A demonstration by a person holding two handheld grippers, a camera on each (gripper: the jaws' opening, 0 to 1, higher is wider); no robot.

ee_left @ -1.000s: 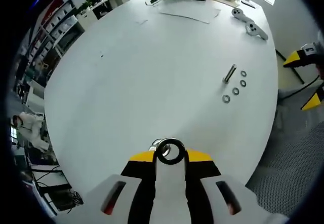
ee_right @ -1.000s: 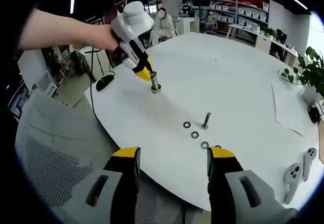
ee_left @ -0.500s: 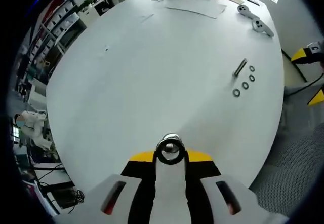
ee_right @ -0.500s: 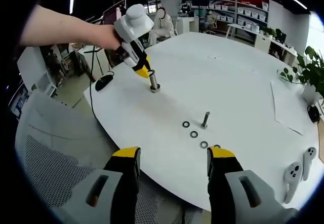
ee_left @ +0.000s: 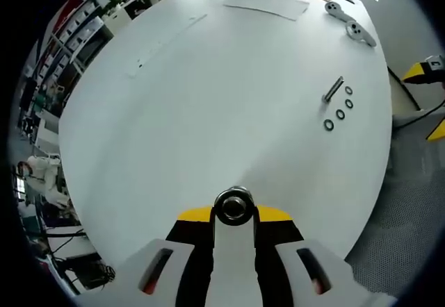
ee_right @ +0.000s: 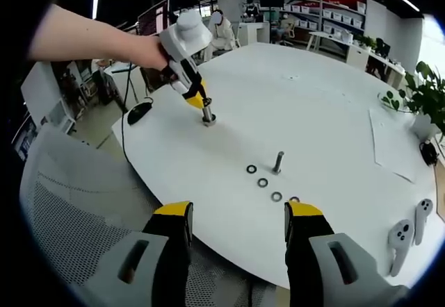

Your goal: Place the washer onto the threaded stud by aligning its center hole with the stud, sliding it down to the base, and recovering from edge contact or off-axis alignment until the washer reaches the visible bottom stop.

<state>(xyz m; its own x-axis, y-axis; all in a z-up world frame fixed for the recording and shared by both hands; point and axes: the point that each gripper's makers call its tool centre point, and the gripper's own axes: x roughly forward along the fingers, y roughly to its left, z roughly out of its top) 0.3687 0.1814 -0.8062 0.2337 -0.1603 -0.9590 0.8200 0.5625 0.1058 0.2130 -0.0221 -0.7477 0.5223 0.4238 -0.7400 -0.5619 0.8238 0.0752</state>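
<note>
A metal threaded stud [ee_right: 278, 162] stands upright on the white round table [ee_right: 327, 119], with several washers lying flat beside it, such as the washer [ee_right: 263, 182]. In the left gripper view the same stud [ee_left: 334, 89] and a washer [ee_left: 328, 124] sit far to the right. My left gripper [ee_left: 233, 213] is shut on a second stud [ee_left: 233, 208], seen end-on between its jaws. In the right gripper view, a hand holds that left gripper [ee_right: 197, 101] with its stud [ee_right: 207, 112] upright on the table near the edge. My right gripper [ee_right: 238, 217] stands open, short of the table edge.
Two white hand controllers [ee_right: 407, 230] lie at the table's right side and paper sheets [ee_left: 268, 3] at the far side by a plant [ee_right: 417, 98]. A grey mesh chair [ee_right: 69, 217] stands below the near table edge. A person sits in the background [ee_right: 221, 32].
The left gripper view has tilted, so the held stud now shows more squarely end-on and the far stud sits higher. The right gripper stays open.
</note>
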